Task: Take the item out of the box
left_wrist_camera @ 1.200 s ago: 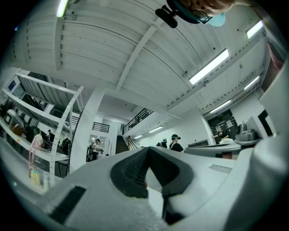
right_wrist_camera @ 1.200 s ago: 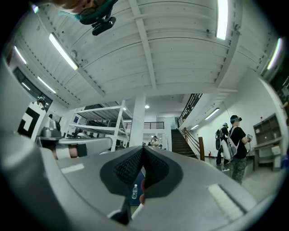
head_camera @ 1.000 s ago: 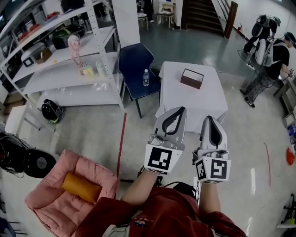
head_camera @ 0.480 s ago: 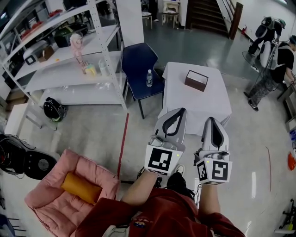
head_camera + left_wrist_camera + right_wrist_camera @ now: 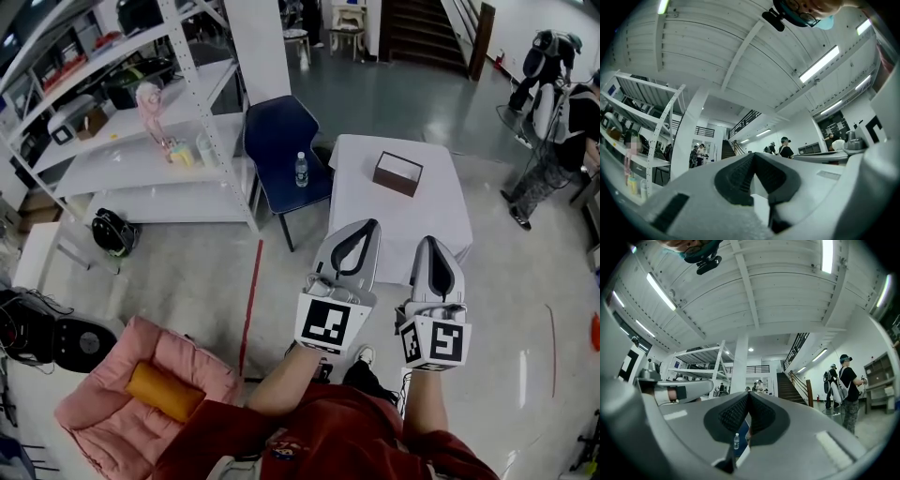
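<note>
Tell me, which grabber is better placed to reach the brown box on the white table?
Left, but only just. The left gripper pokes a bit further forward and leans toward the box on the white table. The right gripper sits slightly further back. Both are shut, empty and well short of the box.

Your left gripper [image 5: 364, 225] and right gripper [image 5: 432, 241] have smooth, matt white plastic shells. The dark pads [image 5: 733, 414] look like rubber with tiny ridges. The floor [image 5: 412, 94] is shiny. A plain white cloth covers the table [image 5: 375, 206]. The box [image 5: 394, 178] looks like dark wood. The chair [image 5: 281, 141] is smooth blue plastic. The cushion [image 5: 178, 342] is soft pink cloth.
</note>
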A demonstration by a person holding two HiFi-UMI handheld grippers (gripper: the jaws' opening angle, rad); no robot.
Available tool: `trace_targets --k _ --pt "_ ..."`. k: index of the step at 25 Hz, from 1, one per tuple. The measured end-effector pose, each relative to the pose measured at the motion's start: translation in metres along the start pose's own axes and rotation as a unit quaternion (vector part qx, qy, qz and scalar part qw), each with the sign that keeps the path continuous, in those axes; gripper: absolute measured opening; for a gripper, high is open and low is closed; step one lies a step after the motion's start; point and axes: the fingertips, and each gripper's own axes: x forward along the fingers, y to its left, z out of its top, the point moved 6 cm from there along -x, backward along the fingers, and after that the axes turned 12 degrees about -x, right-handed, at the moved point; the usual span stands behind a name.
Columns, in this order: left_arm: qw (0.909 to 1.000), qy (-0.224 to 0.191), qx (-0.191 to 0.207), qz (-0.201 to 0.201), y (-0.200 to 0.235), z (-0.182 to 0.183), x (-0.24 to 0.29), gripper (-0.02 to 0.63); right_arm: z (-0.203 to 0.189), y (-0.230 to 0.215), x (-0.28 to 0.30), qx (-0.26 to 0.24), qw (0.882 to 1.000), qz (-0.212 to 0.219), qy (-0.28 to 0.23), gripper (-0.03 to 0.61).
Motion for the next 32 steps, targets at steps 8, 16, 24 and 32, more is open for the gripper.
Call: trace_targets --k 8,16,24,32 --pt "0.9998 0.019 0.005 0.005 0.004 -0.022 0.066 0.003 -0.023 -0.04 0.049 -0.005 1.0 0.021 0.021 0.002" --pt "0.9995 0.03 -0.008 0.011 0.004 -0.044 0.125 0.003 -0.041 -0.086 0.086 0.001 0.999 0.026 0.037 0.002" --pt "0.9983 0.053 -0.012 0.019 0.0 -0.078 0.185 0.003 -0.068 -0.138 0.118 0.011 0.999 0.022 0.027 0.002" --pt "0.9988 0.038 -0.014 0.026 -0.018 -0.103 0.243 0.003 -0.091 -0.197 0.136 0.017 0.999 0.016 0.022 0.002"
